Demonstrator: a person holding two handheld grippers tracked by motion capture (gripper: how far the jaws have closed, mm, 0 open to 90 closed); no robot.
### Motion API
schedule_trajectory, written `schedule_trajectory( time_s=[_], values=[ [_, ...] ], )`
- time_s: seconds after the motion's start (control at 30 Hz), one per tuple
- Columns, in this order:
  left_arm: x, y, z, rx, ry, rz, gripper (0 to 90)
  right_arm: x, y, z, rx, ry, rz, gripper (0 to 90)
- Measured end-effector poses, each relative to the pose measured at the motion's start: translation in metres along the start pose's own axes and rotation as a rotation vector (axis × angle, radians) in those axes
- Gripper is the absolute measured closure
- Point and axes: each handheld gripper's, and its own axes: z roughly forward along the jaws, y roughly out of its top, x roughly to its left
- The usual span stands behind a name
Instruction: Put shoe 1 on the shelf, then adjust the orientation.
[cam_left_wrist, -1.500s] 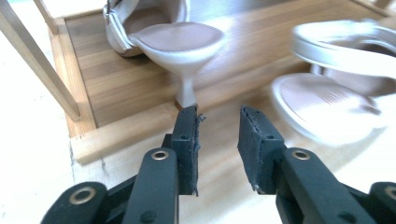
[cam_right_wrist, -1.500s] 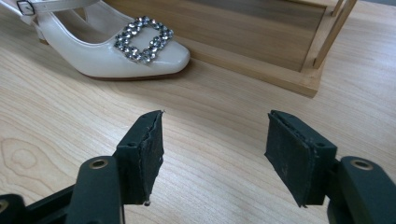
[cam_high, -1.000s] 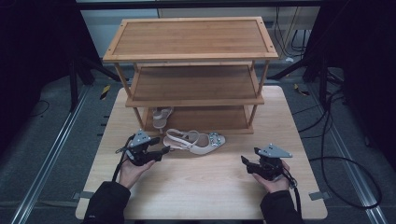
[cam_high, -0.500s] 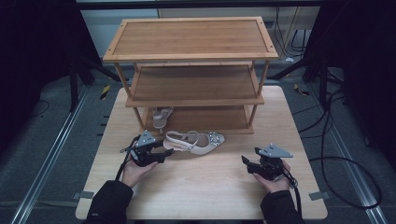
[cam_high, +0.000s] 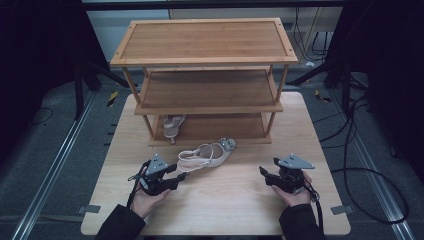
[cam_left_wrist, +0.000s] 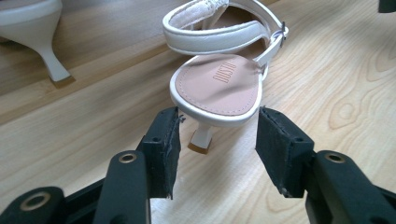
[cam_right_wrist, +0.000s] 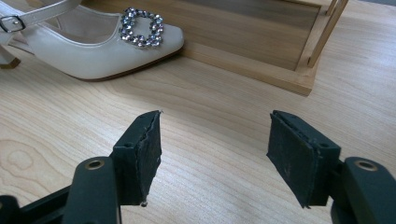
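My left gripper, jaws closing yet apart, flanks the white slingback sandal's pink-insoled heel, short block heel beneath.

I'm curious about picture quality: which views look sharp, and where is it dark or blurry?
High view: table evenly lit, surroundings nearly black. Left gripper view: sandal heel sharp, near jaws soft. Right gripper view: rhinestone buckle glints, rack dimmer behind.

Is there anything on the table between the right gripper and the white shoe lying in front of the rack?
No. Between the right gripper and the white shoe is bare table, as the high view and right gripper view show.
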Motion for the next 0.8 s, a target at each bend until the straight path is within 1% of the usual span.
schedule_trajectory(
  time_s=[0.07, 0.1, 0.13, 0.17, 0.2, 0.33, 0.4, 0.43, 0.47, 0.53, 0.57, 0.6, 0.63, 0.67, 0.7, 0.73, 0.77, 0.8],
  values=[
    [0.0, 0.0, 0.001, 0.007, -0.002, -0.002, 48.4, 0.0, 0.0, 0.001, 0.0, -0.001, 0.002, 35.0],
    [-0.001, -0.001, 0.005, 0.028, -0.006, 0.005, 46.7, 0.0, 0.0, 0.001, -0.001, -0.001, 0.004, 35.0],
    [-0.003, -0.002, 0.008, 0.038, 0.001, 0.017, 43.2, 0.0, 0.0, 0.001, 0.0, -0.002, 0.008, 34.9],
    [-0.003, -0.002, 0.008, 0.038, 0.001, 0.017, 39.5, 0.0, 0.0, 0.001, 0.0, -0.002, 0.008, 34.9],
    [-0.005, -0.002, 0.013, 0.039, 0.007, 0.038, 36.9, 0.0, 0.0, 0.002, 0.001, -0.002, 0.009, 34.7],
    [-0.004, 0.0, 0.022, 0.018, 0.006, 0.051, 30.9, 0.0, 0.0, 0.001, -0.001, -0.002, 0.004, 34.6],
    [-0.002, 0.002, 0.026, -0.015, -0.014, 0.042, 30.5, 0.0, 0.0, 0.002, 0.003, -0.002, 0.008, 34.5],
    [-0.002, 0.002, 0.026, -0.015, -0.014, 0.042, 30.1, 0.0, -0.001, 0.002, 0.007, 0.0, 0.01, 34.4],
    [0.0, 0.004, 0.028, -0.029, -0.024, 0.035, 29.4, 0.0, -0.001, 0.003, 0.007, 0.001, 0.004, 34.4],
    [0.0, 0.007, 0.03, -0.021, -0.031, 0.036, 27.1, 0.0, -0.001, 0.003, 0.007, 0.0, -0.003, 34.2],
    [0.001, 0.009, 0.033, -0.024, -0.043, 0.036, 26.2, 0.0, -0.001, 0.003, 0.007, 0.0, 0.0, 34.0],
    [0.001, 0.009, 0.033, -0.024, -0.043, 0.036, 25.5, 0.0, -0.001, 0.002, 0.004, 0.0, 0.002, 33.9],
    [0.003, 0.013, 0.038, -0.019, -0.055, 0.035, 24.9, -0.001, -0.001, 0.002, 0.002, 0.0, 0.007, 33.8],
    [0.003, 0.013, 0.038, -0.019, -0.055, 0.035, 24.2, -0.001, -0.001, 0.002, 0.002, 0.0, 0.007, 33.8],
    [0.004, 0.014, 0.043, -0.043, -0.071, 0.034, 24.2, -0.001, -0.001, 0.002, 0.005, -0.001, 0.006, 33.5],
    [0.005, 0.015, 0.045, -0.029, -0.084, 0.038, 24.1, -0.001, -0.001, 0.002, 0.002, 0.0, 0.008, 33.5],
    [0.004, 0.016, 0.048, -0.012, -0.082, 0.058, 23.2, -0.002, 0.0, 0.002, 0.001, -0.002, 0.006, 33.4],
    [0.004, 0.017, 0.05, -0.008, -0.085, 0.069, 22.7, -0.002, 0.0, 0.002, 0.001, -0.003, 0.008, 33.5]
  ],
)
